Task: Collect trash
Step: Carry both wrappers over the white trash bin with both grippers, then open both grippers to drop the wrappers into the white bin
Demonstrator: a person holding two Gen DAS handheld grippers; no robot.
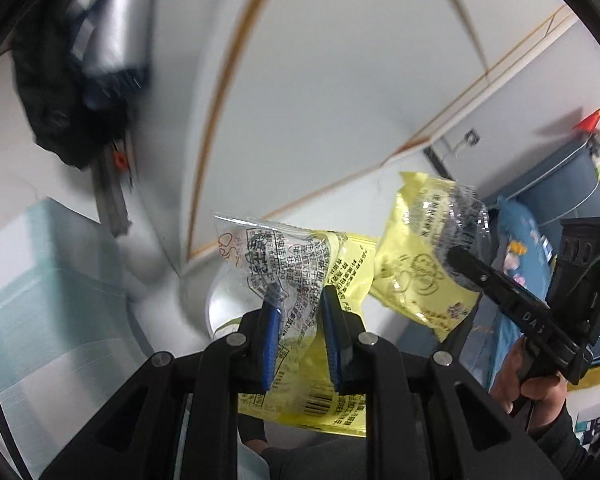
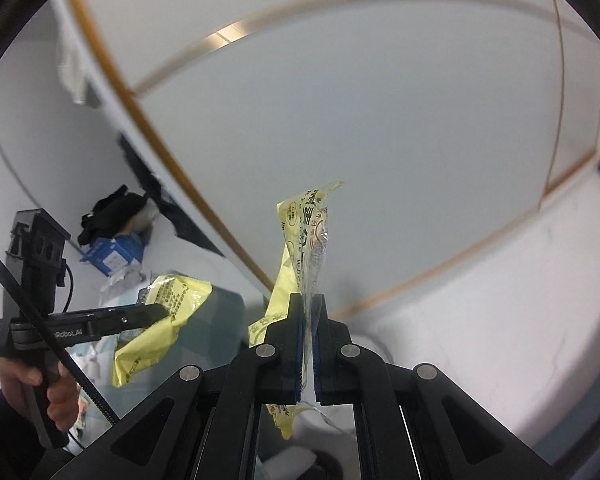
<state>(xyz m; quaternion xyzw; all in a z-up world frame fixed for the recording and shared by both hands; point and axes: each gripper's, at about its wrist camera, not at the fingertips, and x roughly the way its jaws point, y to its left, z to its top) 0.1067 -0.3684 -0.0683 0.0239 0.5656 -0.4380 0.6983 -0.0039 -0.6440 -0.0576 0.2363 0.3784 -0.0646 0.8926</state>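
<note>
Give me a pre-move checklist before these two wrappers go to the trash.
1. Left gripper shut on its yellow wrapper: ok.
2. Right gripper shut on the second yellow wrapper: ok.
3. Both wrappers lifted clear of surfaces: ok.
4. Wrappers apart, not tangled: ok, a gap shows between them.
5. Trash bin located: cannot tell, none clearly in view.
6. Path between grippers free: ok.

"Robot.AI" on left gripper (partial).
</note>
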